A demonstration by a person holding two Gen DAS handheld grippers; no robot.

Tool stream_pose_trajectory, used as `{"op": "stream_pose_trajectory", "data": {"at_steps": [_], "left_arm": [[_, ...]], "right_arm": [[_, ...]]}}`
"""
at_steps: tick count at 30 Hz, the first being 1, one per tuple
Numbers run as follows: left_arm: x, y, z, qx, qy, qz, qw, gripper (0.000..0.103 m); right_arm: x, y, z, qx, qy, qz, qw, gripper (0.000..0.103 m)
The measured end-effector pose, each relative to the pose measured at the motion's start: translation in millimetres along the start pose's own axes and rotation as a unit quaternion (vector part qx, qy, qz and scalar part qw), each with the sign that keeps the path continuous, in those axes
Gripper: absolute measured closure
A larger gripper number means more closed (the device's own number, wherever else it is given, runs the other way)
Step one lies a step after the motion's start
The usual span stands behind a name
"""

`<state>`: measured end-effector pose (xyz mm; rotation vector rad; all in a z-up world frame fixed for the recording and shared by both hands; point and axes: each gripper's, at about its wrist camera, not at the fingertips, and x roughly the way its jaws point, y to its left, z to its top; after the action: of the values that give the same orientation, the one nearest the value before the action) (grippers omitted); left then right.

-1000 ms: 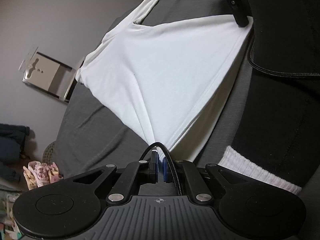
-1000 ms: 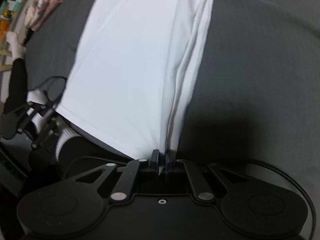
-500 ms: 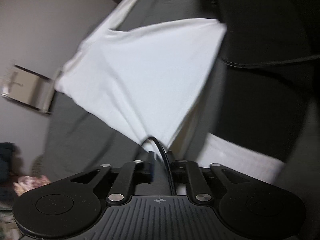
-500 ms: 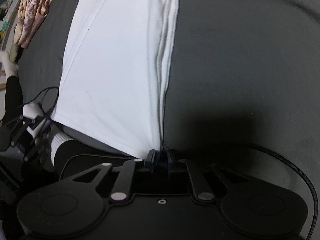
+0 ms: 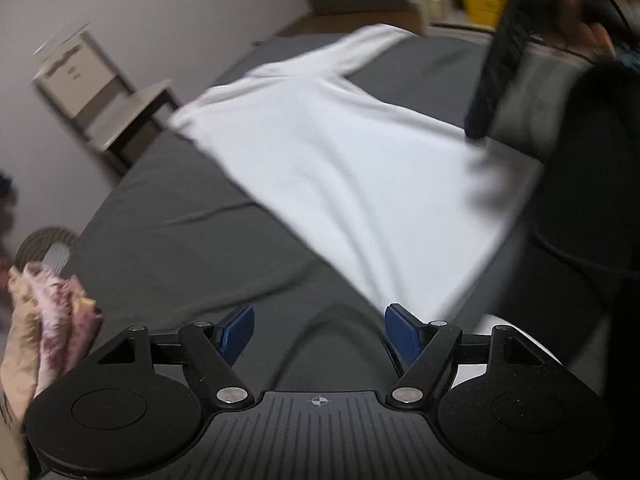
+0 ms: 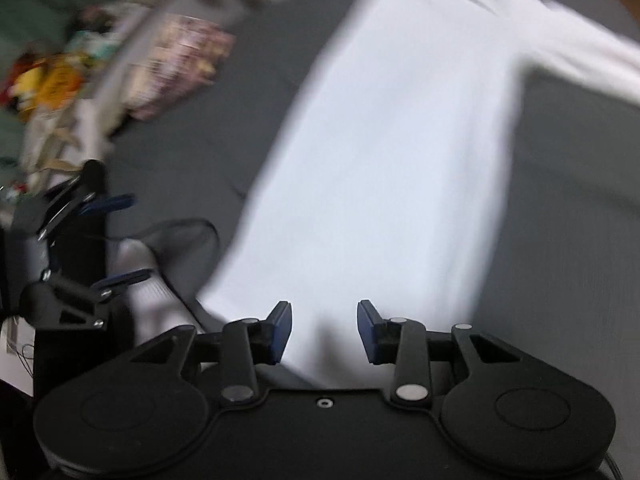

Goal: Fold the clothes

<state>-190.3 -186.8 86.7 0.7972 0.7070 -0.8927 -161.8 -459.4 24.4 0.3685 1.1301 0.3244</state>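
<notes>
Both grippers, left gripper point(image 5: 319, 334) and right gripper point(image 6: 324, 330), let go, fingers wide and empty, white shirt point(image 5: 360, 184) lying lengthwise ahead, right nearer.

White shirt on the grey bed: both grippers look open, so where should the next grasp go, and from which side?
Probably the two near hem corners of the white shirt, approached from the person's side. It lies flat on the grey bed with its hem towards the person and a sleeve stretched out at the far end. The right gripper already hovers open above the hem; the left gripper hangs open beside the other corner.
</notes>
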Motion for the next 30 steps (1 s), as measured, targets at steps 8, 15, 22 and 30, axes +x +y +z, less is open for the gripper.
{"op": "stream_pose_trajectory", "data": {"at_steps": [8,15,22,30], "left_arm": [[7,69,-9,-0.176,-0.001,-0.024,0.9841,0.030],[48,83,-16,-0.212,-0.004,-0.027,0.9770,0.030],[87,129,12,-0.337,-0.076,-0.080,0.9349,0.029],[184,233,101,-0.427,-0.121,-0.107,0.8897,0.029]], "right_arm": [[79,51,13,-0.131,0.026,-0.024,0.991,0.061],[58,45,33,-0.106,0.033,0.055,0.992,0.063],[43,-30,108,0.059,-0.124,-0.024,0.990,0.053],[100,-54,114,0.148,-0.172,0.090,0.970,0.046]]}}
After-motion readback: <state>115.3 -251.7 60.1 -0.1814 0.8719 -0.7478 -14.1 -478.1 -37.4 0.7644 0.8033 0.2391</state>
